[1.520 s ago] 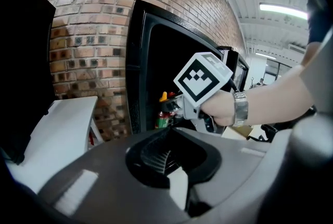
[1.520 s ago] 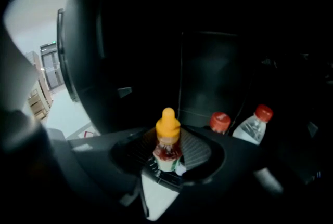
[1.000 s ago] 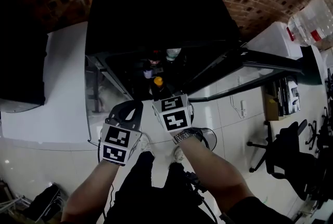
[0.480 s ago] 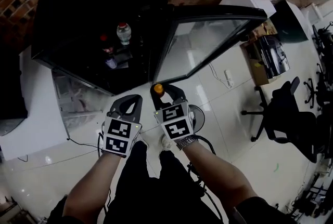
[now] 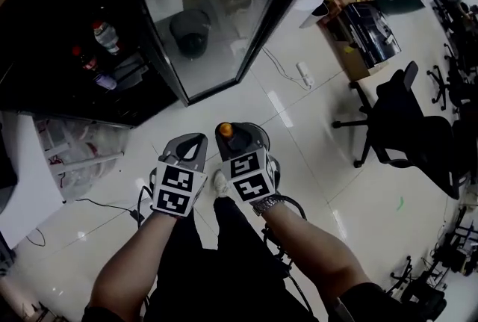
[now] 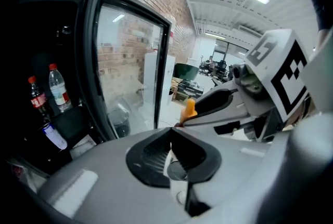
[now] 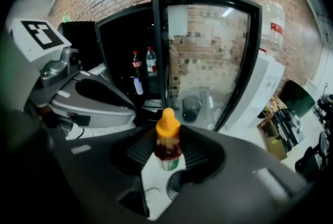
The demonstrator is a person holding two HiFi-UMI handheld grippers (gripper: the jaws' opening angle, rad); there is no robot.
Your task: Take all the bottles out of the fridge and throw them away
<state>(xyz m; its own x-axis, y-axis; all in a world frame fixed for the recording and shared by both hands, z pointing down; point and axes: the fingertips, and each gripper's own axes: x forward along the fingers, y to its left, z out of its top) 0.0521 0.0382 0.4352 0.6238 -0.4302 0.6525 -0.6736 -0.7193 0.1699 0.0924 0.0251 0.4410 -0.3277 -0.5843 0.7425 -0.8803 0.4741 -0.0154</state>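
My right gripper (image 5: 237, 135) is shut on a small bottle with an orange cap (image 5: 226, 131), which stands upright between the pads (image 7: 167, 141) over the floor, outside the fridge. Beside it on the left, my left gripper (image 5: 190, 147) has its jaws together with nothing in them (image 6: 170, 147). The black fridge (image 5: 45, 22) is at the upper left with its glass door (image 5: 216, 14) swung wide. Inside stand a clear bottle with a red cap (image 5: 106, 35), a dark cola bottle (image 5: 84, 60) and a purple-capped item (image 5: 104, 81); the clear bottle (image 7: 151, 62) and the cola bottle (image 7: 136, 66) also show past the held bottle.
A dark round bin (image 5: 190, 31) shows through the door glass, on the floor behind it. A white power strip (image 5: 305, 74) with its cable lies on the tiles. A black office chair (image 5: 411, 126) stands at the right, a white cabinet (image 5: 22, 186) at the left.
Both grippers have drawn back from the fridge, the right one carrying the orange-capped bottle out. The fridge has slid to the upper left of the view and the open door now fills the top.
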